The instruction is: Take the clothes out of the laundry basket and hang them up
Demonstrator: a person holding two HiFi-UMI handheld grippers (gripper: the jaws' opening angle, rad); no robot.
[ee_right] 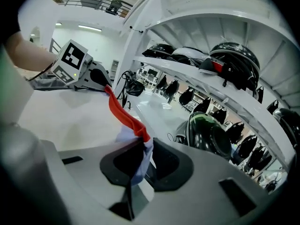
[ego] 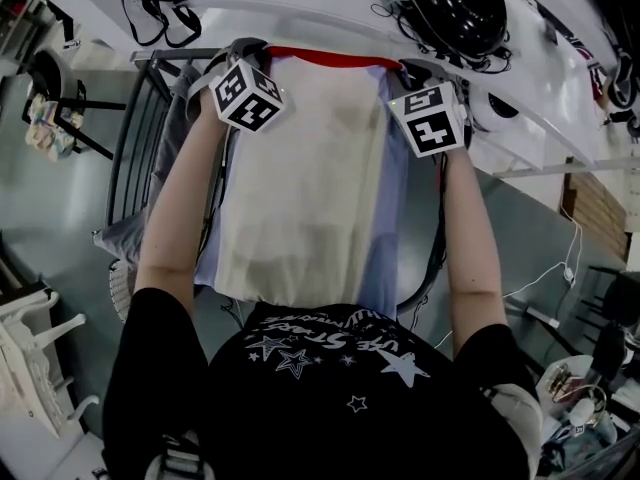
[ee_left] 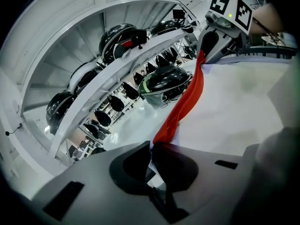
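Observation:
A cream garment with a red top edge and a pale lilac layer is spread out flat between my two grippers. My left gripper is shut on its left top corner; the left gripper view shows the red edge running into the closed pads of that gripper. At the right top corner is my right gripper. In the right gripper view its jaws stand slightly apart, and the lilac cloth hangs loosely in the gap.
A metal drying rack lies under and left of the garment. Beyond it a white curved bench carries black helmets and cables. A white chair stands at the lower left, on a grey floor.

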